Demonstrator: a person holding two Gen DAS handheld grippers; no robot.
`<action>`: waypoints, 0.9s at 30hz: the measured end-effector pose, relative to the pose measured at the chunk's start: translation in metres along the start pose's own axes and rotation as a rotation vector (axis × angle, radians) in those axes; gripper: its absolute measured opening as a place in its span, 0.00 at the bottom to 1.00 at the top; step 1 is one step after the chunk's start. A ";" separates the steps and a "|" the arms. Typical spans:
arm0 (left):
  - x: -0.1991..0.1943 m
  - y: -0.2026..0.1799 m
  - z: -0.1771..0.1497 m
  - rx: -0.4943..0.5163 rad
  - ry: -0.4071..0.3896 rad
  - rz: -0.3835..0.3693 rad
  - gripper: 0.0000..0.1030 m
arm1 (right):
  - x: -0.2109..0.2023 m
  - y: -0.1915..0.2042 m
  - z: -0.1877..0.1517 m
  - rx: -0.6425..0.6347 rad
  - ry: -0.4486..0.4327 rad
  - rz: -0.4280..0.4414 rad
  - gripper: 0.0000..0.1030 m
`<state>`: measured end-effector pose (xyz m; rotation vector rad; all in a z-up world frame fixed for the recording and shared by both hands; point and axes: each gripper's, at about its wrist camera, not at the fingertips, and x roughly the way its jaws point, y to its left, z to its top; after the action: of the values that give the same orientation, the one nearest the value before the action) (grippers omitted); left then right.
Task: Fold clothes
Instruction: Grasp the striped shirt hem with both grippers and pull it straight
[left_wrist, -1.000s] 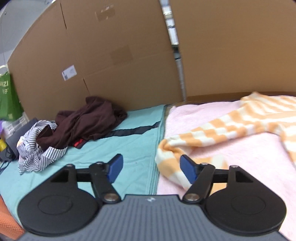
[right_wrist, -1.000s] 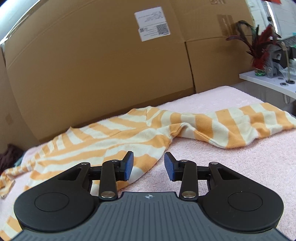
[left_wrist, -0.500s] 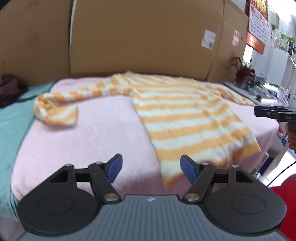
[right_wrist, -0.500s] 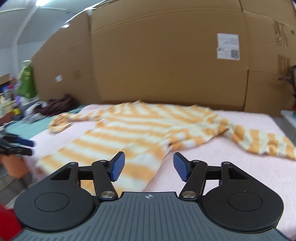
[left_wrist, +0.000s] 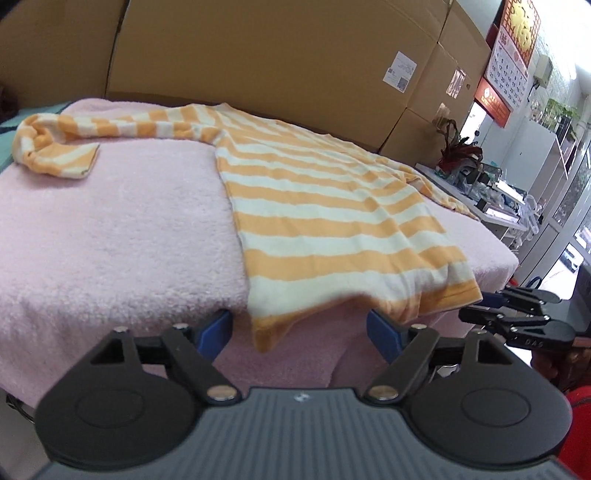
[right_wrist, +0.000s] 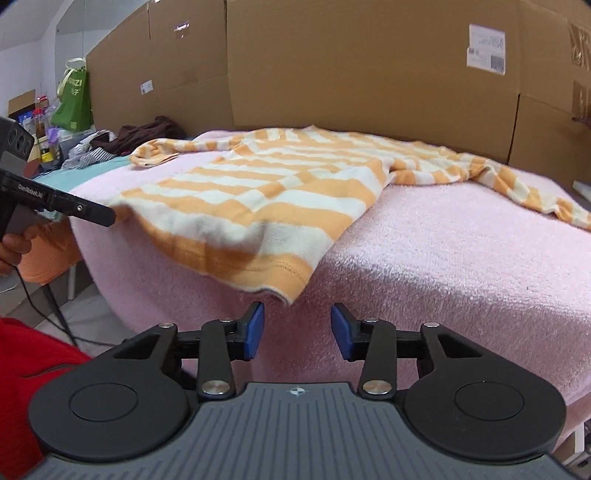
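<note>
Left wrist cam: the left gripper (left_wrist: 300, 329) is spread wide with nothing between its blue pads, sitting low at the near edge of the table, which is covered in a pink towel (left_wrist: 110, 236). The orange-and-cream striped sweater (left_wrist: 314, 192) lies flat on the towel straight ahead, and its hem droops over the edge just above and between the fingers. One sleeve runs off ahead to the left and ends in a bunched-up cuff. The right gripper (left_wrist: 476, 304) pokes in from the right, close to the hem's other corner. Cardboard boxes (left_wrist: 258, 51) wall off the far side.

Right wrist cam: the right gripper (right_wrist: 297, 328) is also spread apart and empty, right up against the towel's (right_wrist: 443, 266) front edge. The sweater's (right_wrist: 266, 192) hem corner hangs just ahead, slightly left of the gap. The left gripper (right_wrist: 59, 201) comes in from the left, its tip by the hem's far corner; can't tell from here how far it's spread. A pile of dark and striped clothes (right_wrist: 122, 140) sits way off ahead-left.
</note>
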<state>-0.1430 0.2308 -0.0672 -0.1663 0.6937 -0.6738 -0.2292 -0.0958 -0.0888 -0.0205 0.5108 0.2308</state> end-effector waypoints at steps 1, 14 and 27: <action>0.000 0.001 0.000 -0.019 -0.004 -0.007 0.75 | 0.001 0.002 -0.001 -0.004 -0.013 -0.014 0.42; -0.029 -0.033 0.023 0.033 -0.146 -0.073 0.00 | 0.001 0.019 0.002 -0.069 -0.133 -0.021 0.29; -0.043 -0.057 0.088 0.026 -0.349 -0.103 0.00 | 0.002 0.017 0.011 -0.034 -0.178 -0.111 0.09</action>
<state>-0.1408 0.2074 0.0436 -0.2897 0.3430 -0.7298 -0.2263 -0.0782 -0.0796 -0.0607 0.3276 0.1306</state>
